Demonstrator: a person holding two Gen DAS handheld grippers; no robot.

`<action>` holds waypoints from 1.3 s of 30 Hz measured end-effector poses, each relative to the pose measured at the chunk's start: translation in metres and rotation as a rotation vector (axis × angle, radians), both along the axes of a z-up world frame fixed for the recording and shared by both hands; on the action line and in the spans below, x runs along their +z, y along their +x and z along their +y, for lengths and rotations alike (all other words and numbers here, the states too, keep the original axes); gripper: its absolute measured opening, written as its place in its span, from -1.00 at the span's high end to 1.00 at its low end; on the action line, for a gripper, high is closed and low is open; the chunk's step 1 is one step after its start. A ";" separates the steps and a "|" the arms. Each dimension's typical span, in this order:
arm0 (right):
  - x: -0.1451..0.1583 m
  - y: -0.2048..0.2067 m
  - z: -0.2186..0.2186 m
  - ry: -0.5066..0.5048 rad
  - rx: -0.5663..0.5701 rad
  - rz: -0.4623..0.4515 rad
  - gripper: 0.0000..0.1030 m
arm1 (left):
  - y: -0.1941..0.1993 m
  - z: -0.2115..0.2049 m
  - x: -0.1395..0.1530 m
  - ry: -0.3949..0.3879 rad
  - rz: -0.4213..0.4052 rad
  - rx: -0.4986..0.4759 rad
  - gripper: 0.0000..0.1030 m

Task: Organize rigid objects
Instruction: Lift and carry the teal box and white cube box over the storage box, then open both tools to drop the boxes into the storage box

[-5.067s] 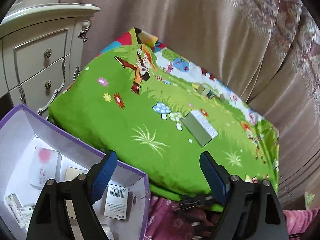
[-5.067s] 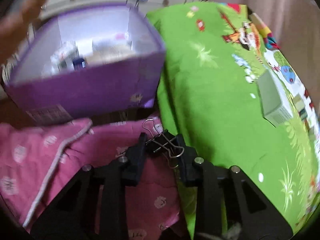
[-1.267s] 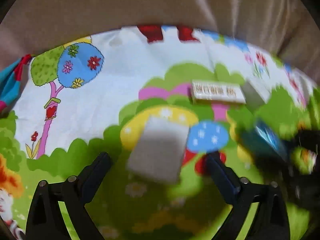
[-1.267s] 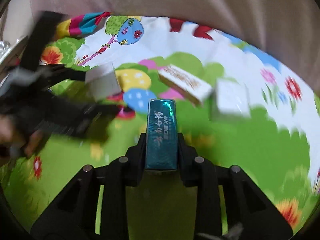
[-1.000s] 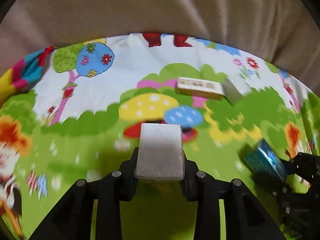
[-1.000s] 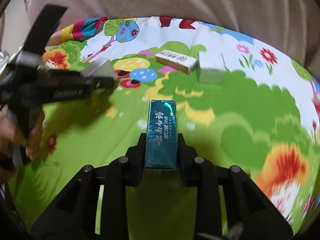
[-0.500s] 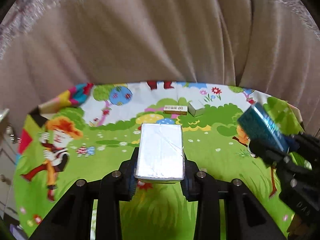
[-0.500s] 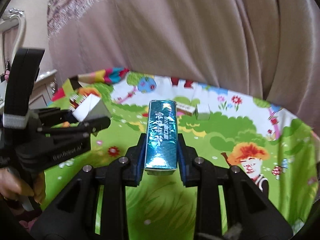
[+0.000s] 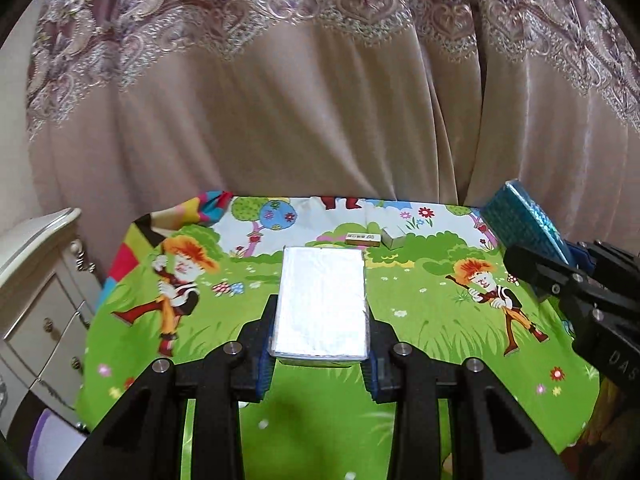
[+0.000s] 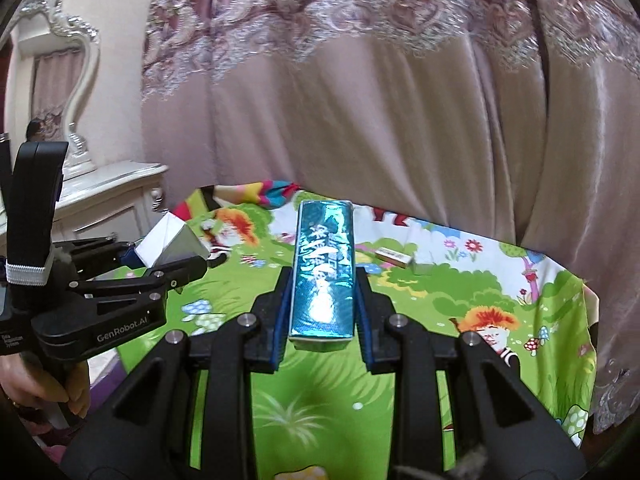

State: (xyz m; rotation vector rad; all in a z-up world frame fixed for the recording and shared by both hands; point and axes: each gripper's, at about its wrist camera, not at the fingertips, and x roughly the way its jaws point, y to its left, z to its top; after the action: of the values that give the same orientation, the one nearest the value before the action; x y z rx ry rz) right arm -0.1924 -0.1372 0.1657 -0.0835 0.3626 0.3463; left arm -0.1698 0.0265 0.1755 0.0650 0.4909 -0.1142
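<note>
Both views are evenly and fairly brightly lit by soft indoor light, with colours warm and saturated. The silver box (image 9: 322, 306) glares almost white on its top face, washing out detail. The teal box (image 10: 323, 276) carries streaky reflections across its glossy wrap. A soft dark shadow lies on the green mat (image 9: 420, 320) just below the left hand-held gripper (image 9: 320, 364). Fisheye distortion bends the curtain (image 9: 300, 120) folds and the white dresser (image 9: 36, 280) outward, and black vignetting fills the corners. In the right wrist view the curtain's lace looks slightly smeared; near parts are sharp.
</note>
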 end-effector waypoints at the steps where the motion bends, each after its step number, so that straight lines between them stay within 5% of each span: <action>1: 0.001 -0.002 0.004 -0.008 0.009 -0.001 0.37 | -0.007 0.007 0.001 -0.001 0.006 0.006 0.30; 9: -0.005 -0.021 0.075 -0.111 0.223 0.057 0.37 | -0.049 0.063 -0.019 -0.027 0.109 0.098 0.30; 19: -0.034 -0.046 0.181 -0.222 0.517 0.105 0.37 | -0.095 0.164 -0.056 -0.100 0.200 0.329 0.30; 39: -0.081 -0.104 0.302 -0.455 0.850 0.126 0.37 | -0.170 0.275 -0.114 -0.198 0.304 0.605 0.30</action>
State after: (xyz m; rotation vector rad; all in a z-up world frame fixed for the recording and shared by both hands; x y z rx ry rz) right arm -0.2966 0.1645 0.0850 -0.6752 0.5170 1.1080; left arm -0.3399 0.3014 0.0613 -0.2987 0.7800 0.4259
